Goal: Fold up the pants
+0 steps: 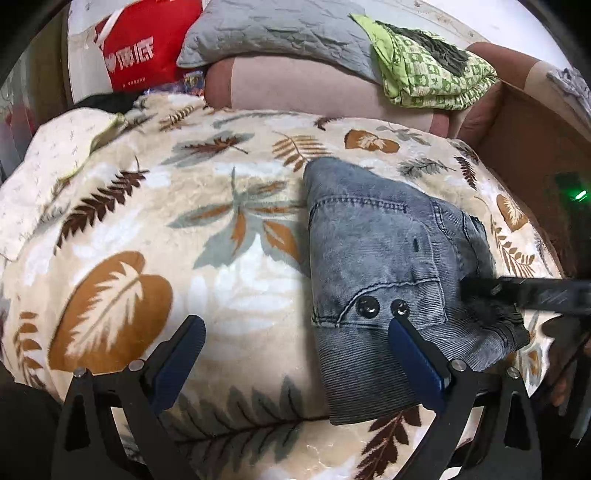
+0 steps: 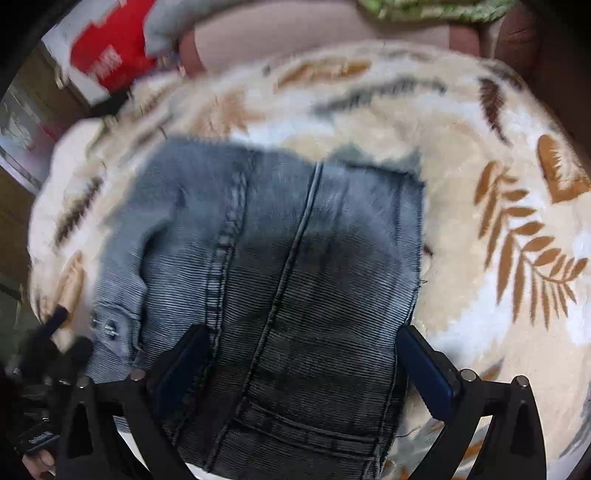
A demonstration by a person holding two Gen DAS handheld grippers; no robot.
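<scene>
Now | grey jeans [image 1: 388, 266] folded into compact bundle on leaf-print blanket [image 1: 147, 229] | left gripper [image 1: 295, 350] spread wide, empty, at bundle's waistband edge | right gripper [image 2: 303, 365] spread wide over bundle, gripping nothing | risk: fingertip snagging top layer, undoing fold.

1. We find the left wrist camera mounted behind the left gripper [image 1: 295, 328], looking forward and steeply down along its two fingers onto the leaf-patterned blanket [image 1: 147, 221]; it sits close above the bedding, its far field reaching a grey pillow [image 1: 280, 33] and a red bag [image 1: 147, 48].
2. We find the right wrist camera mounted likewise behind the right gripper [image 2: 303, 343], angled more steeply down and very near the folded pants [image 2: 280, 236]; this view is blurred.
3. Both views share the pants [image 1: 376, 251], the blanket [image 2: 480, 177] and the red bag [image 2: 107, 55]. Each view catches the other gripper at its edge.
</scene>
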